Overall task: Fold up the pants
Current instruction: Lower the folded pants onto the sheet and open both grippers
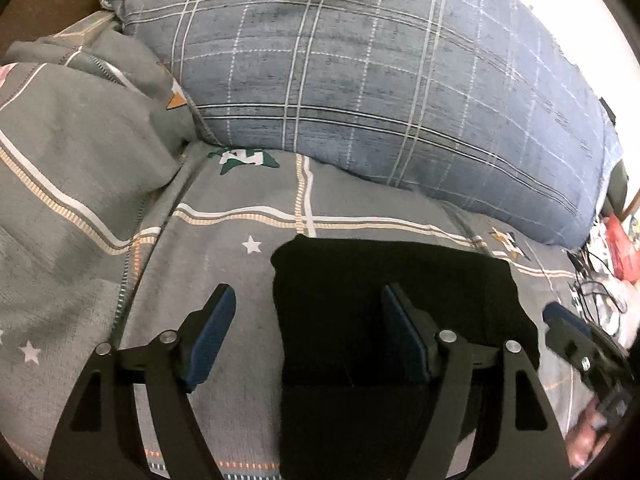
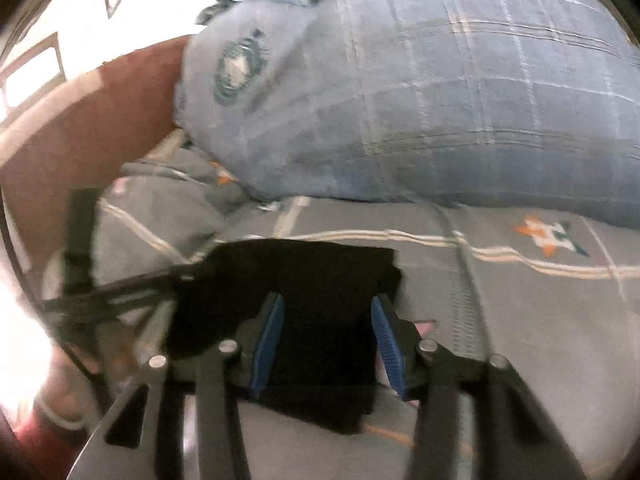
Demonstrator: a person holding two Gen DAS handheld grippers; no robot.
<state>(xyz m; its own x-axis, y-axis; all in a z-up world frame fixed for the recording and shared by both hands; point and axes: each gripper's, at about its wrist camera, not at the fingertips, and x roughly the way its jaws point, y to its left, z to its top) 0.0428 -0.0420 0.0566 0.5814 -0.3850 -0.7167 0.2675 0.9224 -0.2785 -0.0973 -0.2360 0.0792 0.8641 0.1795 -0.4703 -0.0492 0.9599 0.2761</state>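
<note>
The black pants (image 1: 380,300) lie folded into a compact rectangle on the grey bedsheet (image 1: 240,220). My left gripper (image 1: 310,332) hovers open over the pants' left edge. One blue pad (image 1: 216,332) is above bare sheet and the other pad (image 1: 404,332) is above the black cloth. In the right wrist view the pants (image 2: 320,280) lie under my right gripper (image 2: 328,340). Its blue pads stand apart, with black cloth showing in the gap and no pad pressing on it. The right gripper (image 1: 568,332) also shows at the pants' right edge. The left gripper (image 2: 120,288) appears blurred at their left side.
A big blue plaid pillow (image 1: 380,80) lies just behind the pants. A bunched grey quilt (image 1: 80,140) rises to the left. A brown headboard (image 2: 80,120) runs along the far left. Cables and a red bag (image 1: 616,248) lie off the bed's right edge. A hand (image 1: 588,440) holds the right gripper.
</note>
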